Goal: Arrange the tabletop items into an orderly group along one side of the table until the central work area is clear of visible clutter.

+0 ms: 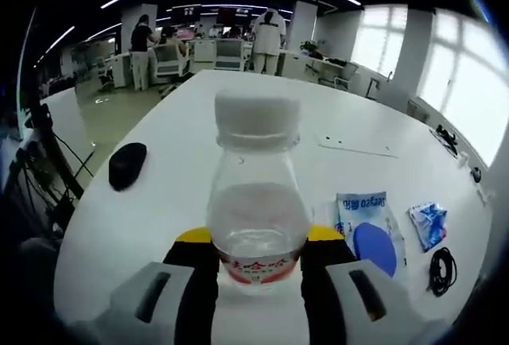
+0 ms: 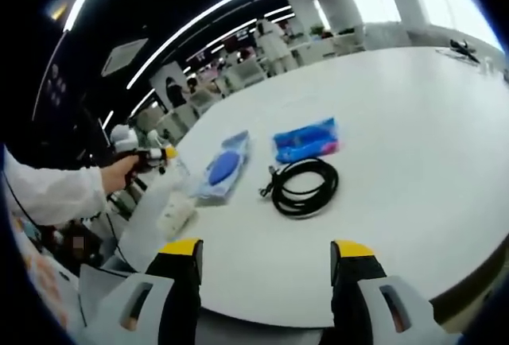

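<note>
A clear plastic bottle [image 1: 256,194] with a white cap and a red label stands upright between the jaws of my left gripper [image 1: 258,238], which is shut on its lower part. To its right on the white table [image 1: 183,146] lie a blue packet with a round blue disc [image 1: 371,230], a small blue wrapper [image 1: 429,223] and a coiled black cable [image 1: 441,269]. A black mouse-like object [image 1: 127,164] lies left. My right gripper [image 2: 266,253] hangs open over the table edge, short of the cable [image 2: 305,185], the blue packet [image 2: 223,168] and the wrapper [image 2: 306,140]. The bottle [image 2: 176,204] shows at left with the left gripper [image 2: 147,156].
A sheet of paper [image 1: 355,147] lies flat farther back on the table. Desks, chairs and standing people [image 1: 266,40] fill the office behind. A person's white sleeve [image 2: 52,192] reaches in from the left. Bright windows [image 1: 453,75] line the right side.
</note>
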The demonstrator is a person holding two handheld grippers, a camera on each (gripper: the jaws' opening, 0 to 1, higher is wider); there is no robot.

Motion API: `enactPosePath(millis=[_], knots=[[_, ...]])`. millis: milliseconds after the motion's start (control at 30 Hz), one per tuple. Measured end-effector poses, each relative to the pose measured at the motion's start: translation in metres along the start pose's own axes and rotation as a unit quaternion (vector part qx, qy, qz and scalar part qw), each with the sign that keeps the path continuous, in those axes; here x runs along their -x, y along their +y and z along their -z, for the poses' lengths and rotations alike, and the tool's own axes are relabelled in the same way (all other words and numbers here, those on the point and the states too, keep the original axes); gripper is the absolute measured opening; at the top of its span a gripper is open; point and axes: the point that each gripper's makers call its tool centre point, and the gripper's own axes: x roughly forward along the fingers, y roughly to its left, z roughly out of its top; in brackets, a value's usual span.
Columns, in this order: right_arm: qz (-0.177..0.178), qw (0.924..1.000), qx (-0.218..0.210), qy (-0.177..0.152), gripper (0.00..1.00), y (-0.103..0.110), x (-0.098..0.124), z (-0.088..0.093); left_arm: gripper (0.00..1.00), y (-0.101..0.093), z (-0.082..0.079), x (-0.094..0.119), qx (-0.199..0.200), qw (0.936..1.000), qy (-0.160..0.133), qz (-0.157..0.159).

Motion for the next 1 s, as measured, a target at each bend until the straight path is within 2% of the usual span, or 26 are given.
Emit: enactPosePath(millis=[400, 567, 1000], knots=[[0.012, 0.9998, 0.009, -0.013, 0.67, -0.006, 0.013, -0.009, 0.39, -0.006, 0.007, 0.008, 0.002, 1.0, -0.003, -0.008], [0.012, 0.9996, 0.013, -0.022, 0.67, -0.005, 0.014, -0.014, 0.39, -0.007, 0.009, 0.009, -0.015, 0.9999, -0.003, -0.007], [0.008, 0.9993, 0.023, -0.027, 0.68, -0.002, 0.018, -0.017, 0.39, -0.009, 0.016, 0.01, -0.026, 0.9996, 0.0, -0.009]])
